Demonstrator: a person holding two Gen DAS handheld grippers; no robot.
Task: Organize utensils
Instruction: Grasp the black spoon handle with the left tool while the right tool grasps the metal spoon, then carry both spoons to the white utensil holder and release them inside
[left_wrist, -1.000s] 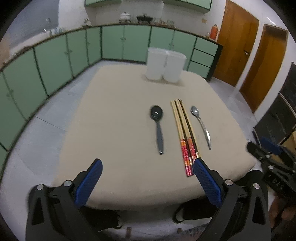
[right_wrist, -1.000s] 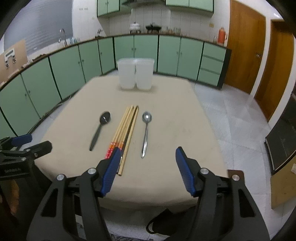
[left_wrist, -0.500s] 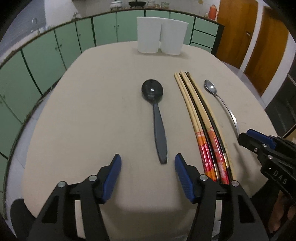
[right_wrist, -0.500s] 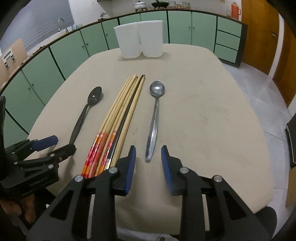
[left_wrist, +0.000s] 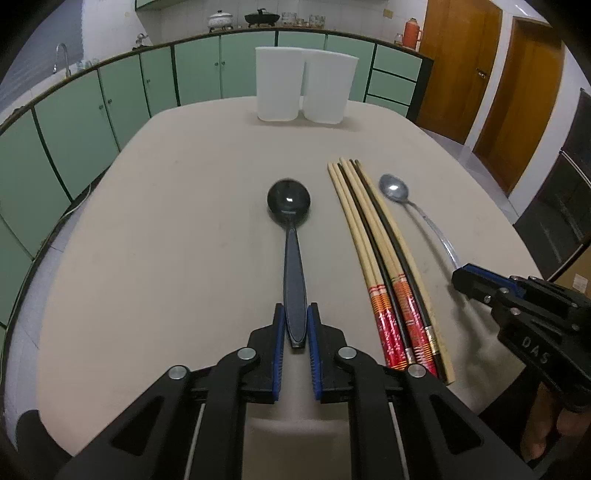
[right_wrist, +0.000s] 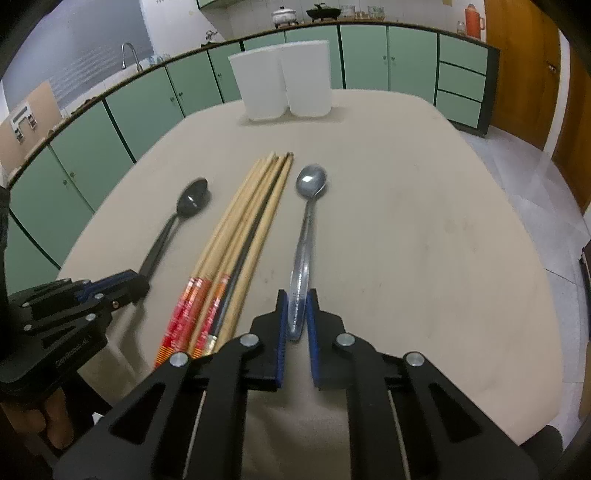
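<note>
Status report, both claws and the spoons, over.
Left claw just closed on black plastic spoon handle. Right claw just closed on silver metal spoon handle. Both spoons flat on table, path clear.

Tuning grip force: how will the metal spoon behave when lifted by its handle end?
Metal spoon looks stiff, so no flex. Its glossy handle may slip in the right gripper. Pinched at the far end, the bowl probably droops.

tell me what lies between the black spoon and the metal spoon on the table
A bundle of chopsticks lies between the black spoon and the metal spoon, roughly parallel to both; both wrist views show it.
</note>
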